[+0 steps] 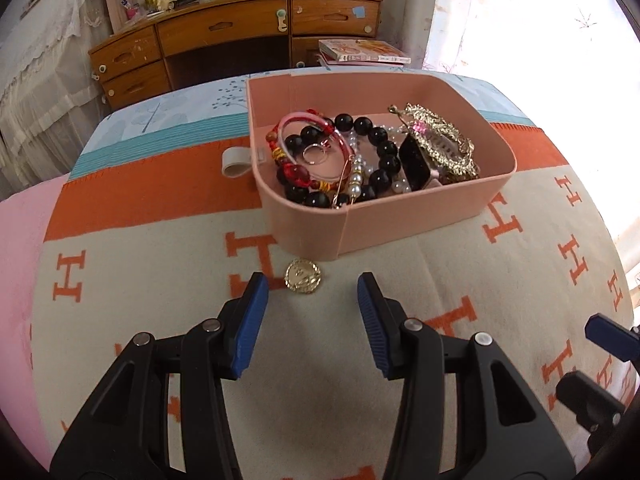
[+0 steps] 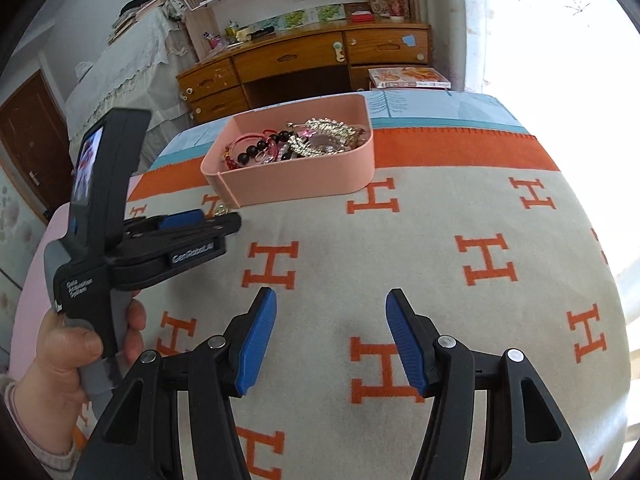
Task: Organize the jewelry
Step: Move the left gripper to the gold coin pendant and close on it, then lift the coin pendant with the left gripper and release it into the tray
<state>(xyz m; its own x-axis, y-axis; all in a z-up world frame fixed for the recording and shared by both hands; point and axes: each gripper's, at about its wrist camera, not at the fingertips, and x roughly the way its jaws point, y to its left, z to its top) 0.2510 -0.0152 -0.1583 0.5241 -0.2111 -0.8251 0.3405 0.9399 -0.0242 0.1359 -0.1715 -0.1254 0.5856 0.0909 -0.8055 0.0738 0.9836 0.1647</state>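
The left gripper (image 1: 312, 292) is hovering low over the blanket (image 1: 160, 280), jaws wide and holding nothing, with the gold pendant (image 1: 303, 275) lying just ahead between the tips, nearer the left one and just beside the pink box (image 1: 400, 216). It is probably best shifting slightly left to centre on the pendant, then pressing into the blanket before closing. The right gripper (image 2: 331, 312) is waiting well apart, jaws wide too.

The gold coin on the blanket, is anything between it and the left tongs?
Nothing visible. The gold coin lies on bare blanket just ahead of the open left tongs, close in front of the pink box.
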